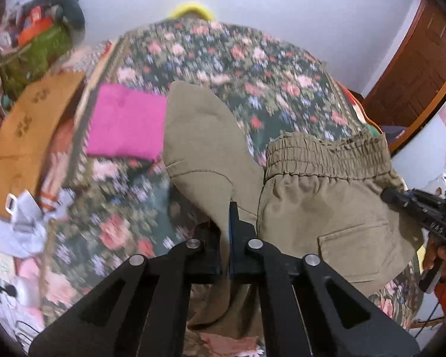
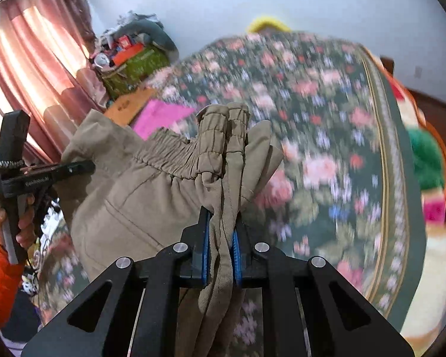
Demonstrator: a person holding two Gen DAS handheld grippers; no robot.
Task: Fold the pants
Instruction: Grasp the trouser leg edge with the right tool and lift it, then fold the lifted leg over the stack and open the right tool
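Note:
Olive-khaki pants [image 1: 327, 208] with an elastic waistband [image 1: 327, 154] hang in the air above a bed with a floral cover [image 1: 252, 68]. My left gripper [image 1: 226, 232] is shut on a fold of the pants fabric. My right gripper [image 2: 221, 238] is shut on a bunched waistband corner [image 2: 223, 136] of the pants [image 2: 128, 202]. The right gripper also shows at the right edge of the left wrist view [image 1: 416, 208]. The left gripper shows at the left of the right wrist view [image 2: 44, 169]. A back pocket [image 1: 362, 253] faces the left camera.
A folded magenta cloth [image 1: 125, 125] lies on the floral cover [image 2: 327, 148]. A brown cardboard piece [image 1: 29, 136] and a green bag with clutter [image 1: 32, 50] sit at the left. Pink curtains [image 2: 29, 68] hang at the left. A wooden door [image 1: 416, 68] stands at the right.

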